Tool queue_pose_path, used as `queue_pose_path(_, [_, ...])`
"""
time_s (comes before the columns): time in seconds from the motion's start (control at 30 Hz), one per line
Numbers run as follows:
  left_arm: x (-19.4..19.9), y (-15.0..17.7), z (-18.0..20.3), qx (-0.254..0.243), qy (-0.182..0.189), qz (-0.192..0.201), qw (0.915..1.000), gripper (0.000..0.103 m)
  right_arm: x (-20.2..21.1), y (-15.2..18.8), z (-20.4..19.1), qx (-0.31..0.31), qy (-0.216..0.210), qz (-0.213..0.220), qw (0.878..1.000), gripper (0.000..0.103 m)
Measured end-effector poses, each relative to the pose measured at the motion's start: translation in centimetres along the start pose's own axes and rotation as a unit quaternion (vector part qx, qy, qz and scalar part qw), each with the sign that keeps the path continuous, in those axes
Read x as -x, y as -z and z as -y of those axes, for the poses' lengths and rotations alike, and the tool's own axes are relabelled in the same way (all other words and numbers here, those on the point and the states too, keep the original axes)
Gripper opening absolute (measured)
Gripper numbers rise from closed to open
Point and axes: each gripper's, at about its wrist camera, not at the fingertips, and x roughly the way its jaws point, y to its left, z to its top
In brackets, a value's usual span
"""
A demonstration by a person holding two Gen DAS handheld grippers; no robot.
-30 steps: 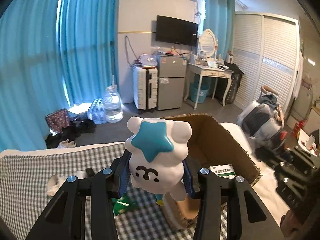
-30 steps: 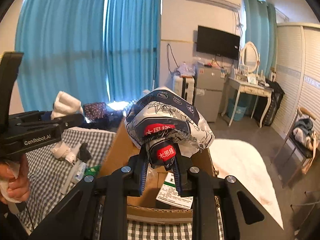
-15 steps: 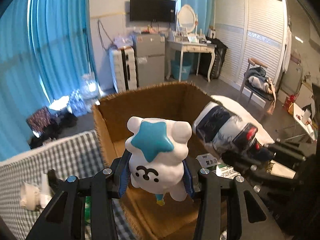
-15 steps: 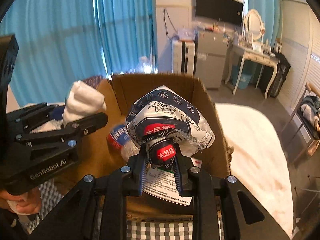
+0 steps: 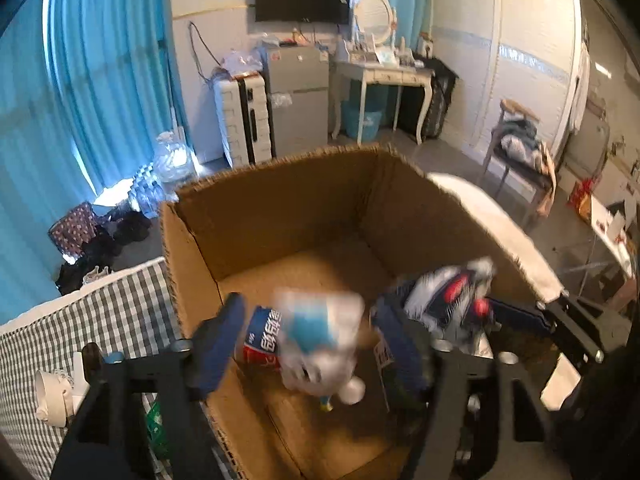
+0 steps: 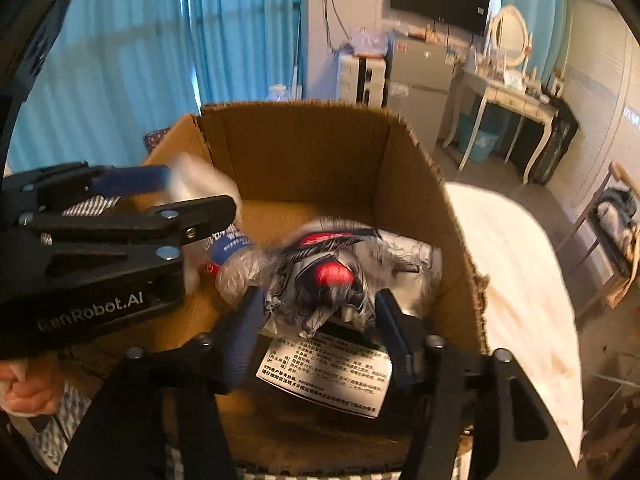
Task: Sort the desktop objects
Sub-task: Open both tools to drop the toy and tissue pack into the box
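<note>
A: Where are the two grippers?

B: Both hang over the open cardboard box, pointing down into it. The left gripper has its jaws opening, and the white toy with the blue star sits blurred in the gap between them, clear of the blue pads.

A: And the right one?

B: The right gripper is opening too. The crumpled printed snack bag, white and dark blue with a red label, lies between its jaws, over the box floor. Whether the pads touch it I can't tell; the bag is smeared with motion.

A: What is already in the box?

B: A bottle with a blue and red label lies on the near left of the floor, just behind the toy. A flat packet with a white printed label lies at the near side, under the snack bag.

A: Outside the box?

B: To the left is a checked tablecloth with a small white item on it. A bare hand grips the left gripper's handle at the near left of the right wrist view. To the right of the box lies a white cloth surface.
</note>
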Motion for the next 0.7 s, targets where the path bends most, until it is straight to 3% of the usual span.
queue_pose_path(0.7, [7.8, -1.5, -4.0, 0.035, -0.036, 0.064, 0.9967, 0.076, 5.5, -2.7, -0.5, -0.013, 0.008, 0.091, 0.996, 0.070])
